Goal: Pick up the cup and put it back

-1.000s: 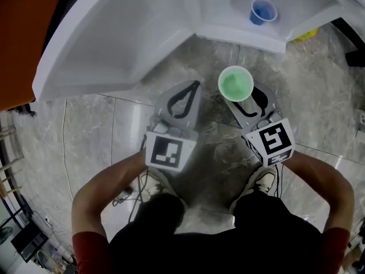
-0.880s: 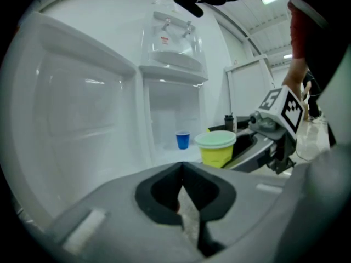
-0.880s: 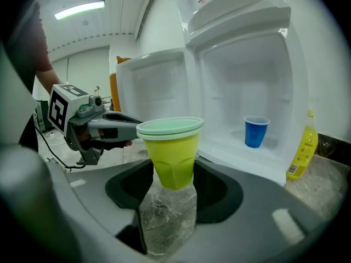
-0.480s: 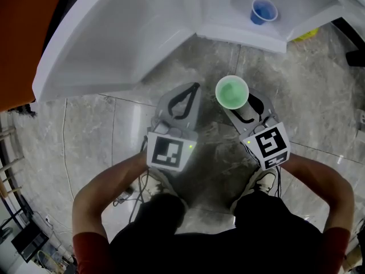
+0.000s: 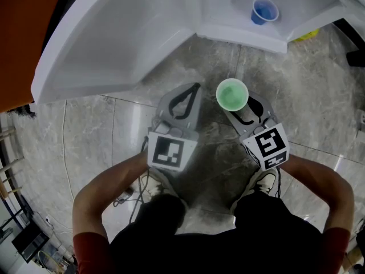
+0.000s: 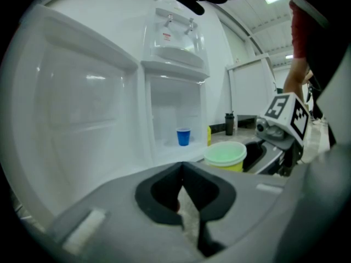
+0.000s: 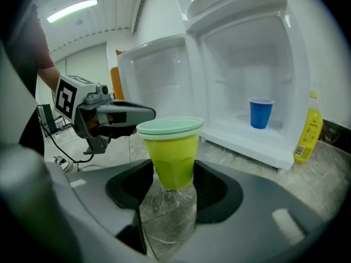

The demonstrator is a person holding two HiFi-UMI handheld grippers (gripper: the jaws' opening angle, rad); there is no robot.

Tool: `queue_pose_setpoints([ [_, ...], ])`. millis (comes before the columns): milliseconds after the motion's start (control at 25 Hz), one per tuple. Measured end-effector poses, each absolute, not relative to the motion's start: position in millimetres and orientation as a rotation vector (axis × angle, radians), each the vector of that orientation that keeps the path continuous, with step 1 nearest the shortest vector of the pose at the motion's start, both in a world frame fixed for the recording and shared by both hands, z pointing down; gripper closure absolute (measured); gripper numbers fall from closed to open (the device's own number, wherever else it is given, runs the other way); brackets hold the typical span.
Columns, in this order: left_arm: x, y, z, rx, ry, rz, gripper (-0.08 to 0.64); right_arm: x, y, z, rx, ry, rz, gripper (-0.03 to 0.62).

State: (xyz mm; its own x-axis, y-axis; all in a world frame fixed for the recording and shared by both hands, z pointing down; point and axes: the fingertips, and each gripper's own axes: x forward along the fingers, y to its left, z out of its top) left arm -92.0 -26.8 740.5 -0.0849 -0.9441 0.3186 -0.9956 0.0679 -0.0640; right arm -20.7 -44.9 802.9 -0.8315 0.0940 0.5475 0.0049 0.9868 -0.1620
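— Grey stone floor (image 5: 114, 130) is all around, and a white fridge (image 5: 171, 16) stands wide open ahead of both claws. What do you see from up top?

— The head view looks right down into the green cup (image 5: 232, 95). It looks like a round green ring. It sits at the tip of the right claw (image 7: 174, 175), up off the floor.

— Is the claw holding it?

— Yes. The right claw view shows it best. The two jaws press on the low part of the cup, one on each side, so the right claw is clamped on the green cup. The cup stands straight up.

— What does that view show that the top one does not?

— The cup's side. It is yellow-green, wide at the top and thin at the bottom, with a pale green rim. A yellow bottle (image 7: 311, 127) stands beside the fridge, far ahead of the claw and to its right.

— And the left claw (image 6: 182, 169)?

— It is just beside the right claw, on its left. Its own view shows the jaw tips pressed together with nothing between them.

— Anything else in that view?

— A dark bottle (image 6: 229, 124) far ahead, which the head view does not show. A blue cup (image 6: 184, 137) stands inside the fridge, well ahead of both claws.

— And only from up top?

— The person's shoes (image 5: 265, 181) on the floor, behind the claws.
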Motion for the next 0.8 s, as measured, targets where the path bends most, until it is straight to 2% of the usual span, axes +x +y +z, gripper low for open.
queue_pose_setpoints([
  [800, -99, -29, 763, 1.932, -2.116, 0.355, 0.56, -33, -60, 827, -0.042, -2.513, 0.228, 0.363],
])
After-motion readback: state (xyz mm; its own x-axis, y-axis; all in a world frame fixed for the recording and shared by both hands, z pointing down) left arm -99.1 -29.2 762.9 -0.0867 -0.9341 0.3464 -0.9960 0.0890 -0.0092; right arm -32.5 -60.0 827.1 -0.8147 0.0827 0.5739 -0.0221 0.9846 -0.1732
